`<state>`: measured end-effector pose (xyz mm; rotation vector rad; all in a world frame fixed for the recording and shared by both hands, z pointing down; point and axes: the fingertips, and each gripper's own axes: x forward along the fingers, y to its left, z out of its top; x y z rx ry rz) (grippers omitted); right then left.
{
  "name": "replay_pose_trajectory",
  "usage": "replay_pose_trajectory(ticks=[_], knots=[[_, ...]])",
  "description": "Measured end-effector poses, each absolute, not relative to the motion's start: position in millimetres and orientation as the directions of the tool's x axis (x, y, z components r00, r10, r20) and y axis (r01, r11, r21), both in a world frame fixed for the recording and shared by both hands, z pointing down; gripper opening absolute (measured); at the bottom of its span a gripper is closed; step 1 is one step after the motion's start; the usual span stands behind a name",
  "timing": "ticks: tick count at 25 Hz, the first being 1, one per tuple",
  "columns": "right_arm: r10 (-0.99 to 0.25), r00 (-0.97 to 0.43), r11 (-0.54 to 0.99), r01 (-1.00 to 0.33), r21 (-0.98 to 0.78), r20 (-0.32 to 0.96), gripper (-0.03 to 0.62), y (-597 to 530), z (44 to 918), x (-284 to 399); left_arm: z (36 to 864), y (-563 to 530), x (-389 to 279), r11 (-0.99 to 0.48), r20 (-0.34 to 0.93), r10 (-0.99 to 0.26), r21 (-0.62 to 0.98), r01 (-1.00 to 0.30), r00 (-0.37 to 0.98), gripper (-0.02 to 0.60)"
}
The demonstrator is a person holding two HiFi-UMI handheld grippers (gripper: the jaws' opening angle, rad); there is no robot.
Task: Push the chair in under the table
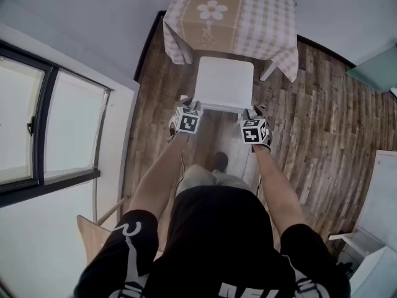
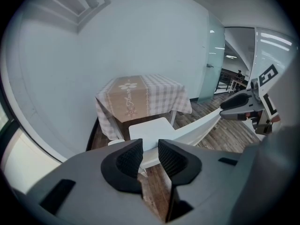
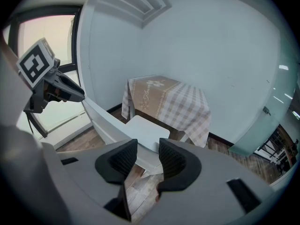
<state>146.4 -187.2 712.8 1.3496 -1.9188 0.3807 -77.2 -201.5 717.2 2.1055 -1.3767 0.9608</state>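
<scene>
Left hand-held gripper (image 1: 188, 102): clamped on chair (image 1: 224, 82) back
Right hand-held gripper (image 1: 254, 112): clamped on chair back
Chair: just beside table (image 1: 263, 23)

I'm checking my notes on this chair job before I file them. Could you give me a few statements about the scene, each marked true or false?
1. The chair is white. True.
2. The table is bare wood. False: a checked cloth with a flower on it covers the table.
3. The left gripper and the right gripper are at opposite ends of the chair's back. True.
4. The seat is fully under the table. False: most of it stands clear of the table.
5. The window is on the person's right. False: it is on their left.
</scene>
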Motion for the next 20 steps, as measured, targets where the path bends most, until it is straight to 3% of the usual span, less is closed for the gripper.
replay_pose_trajectory(ticks=[20], knots=[[-0.696,-0.176,0.413,-0.892,0.186,0.697,0.161,-204,712,148,715,-217,-75,-0.414,0.740,-0.617,-0.015,-0.910,0.268,0.114]])
